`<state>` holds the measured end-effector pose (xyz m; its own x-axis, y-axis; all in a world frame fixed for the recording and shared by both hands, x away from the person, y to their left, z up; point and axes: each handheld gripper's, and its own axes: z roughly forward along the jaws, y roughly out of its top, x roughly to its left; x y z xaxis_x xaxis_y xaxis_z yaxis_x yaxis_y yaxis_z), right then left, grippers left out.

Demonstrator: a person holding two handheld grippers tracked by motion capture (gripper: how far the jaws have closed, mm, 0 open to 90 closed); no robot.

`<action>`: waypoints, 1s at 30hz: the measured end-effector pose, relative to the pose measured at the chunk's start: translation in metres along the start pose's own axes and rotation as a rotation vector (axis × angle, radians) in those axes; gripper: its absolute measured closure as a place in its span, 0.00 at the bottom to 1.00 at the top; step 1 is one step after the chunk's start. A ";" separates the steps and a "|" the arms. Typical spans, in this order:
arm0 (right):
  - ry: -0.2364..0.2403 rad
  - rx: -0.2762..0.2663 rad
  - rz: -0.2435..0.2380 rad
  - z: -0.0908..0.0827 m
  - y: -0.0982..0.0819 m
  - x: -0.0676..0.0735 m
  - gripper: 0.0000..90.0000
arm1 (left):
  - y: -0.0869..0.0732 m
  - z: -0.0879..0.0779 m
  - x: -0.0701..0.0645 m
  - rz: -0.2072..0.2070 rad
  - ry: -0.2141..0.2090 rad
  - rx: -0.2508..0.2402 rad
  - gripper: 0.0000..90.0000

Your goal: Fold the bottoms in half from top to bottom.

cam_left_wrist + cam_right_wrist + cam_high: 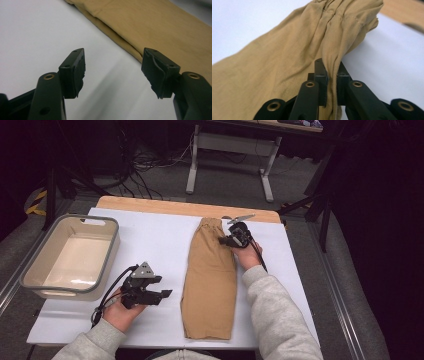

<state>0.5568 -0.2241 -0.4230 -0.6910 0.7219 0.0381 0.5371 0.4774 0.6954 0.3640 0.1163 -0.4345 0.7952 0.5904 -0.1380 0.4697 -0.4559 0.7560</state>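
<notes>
A pair of tan trousers lies folded lengthwise down the middle of the white table cover, waistband at the far end. My right gripper is at the waistband's right edge, shut on a pinched fold of the tan cloth between its pads. My left gripper hovers just left of the trousers' lower half, jaws open with nothing between them; the trousers' folded edge lies just beyond its fingertips.
A beige plastic bin with a grey rim stands at the table's left edge. The wooden tabletop shows along the far side. Behind it are a white desk frame and loose cables on the floor.
</notes>
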 end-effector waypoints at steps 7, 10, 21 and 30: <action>0.022 -0.087 -0.027 -0.014 0.007 0.003 0.94 | 0.004 0.003 -0.001 0.008 -0.007 -0.004 0.43; 0.054 -0.136 -0.052 -0.024 0.010 0.006 0.94 | 0.005 0.004 -0.002 0.010 -0.009 -0.007 0.44; 0.115 -0.177 -0.072 -0.044 0.009 0.014 0.94 | 0.010 0.008 -0.002 0.019 -0.025 -0.021 0.45; 0.147 -0.225 -0.104 -0.055 0.009 0.021 0.94 | 0.018 0.019 -0.001 0.006 -0.069 -0.029 0.58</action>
<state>0.5207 -0.2326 -0.3762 -0.8084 0.5864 0.0504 0.3498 0.4098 0.8424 0.3785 0.0947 -0.4327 0.8230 0.5399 -0.1766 0.4544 -0.4393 0.7749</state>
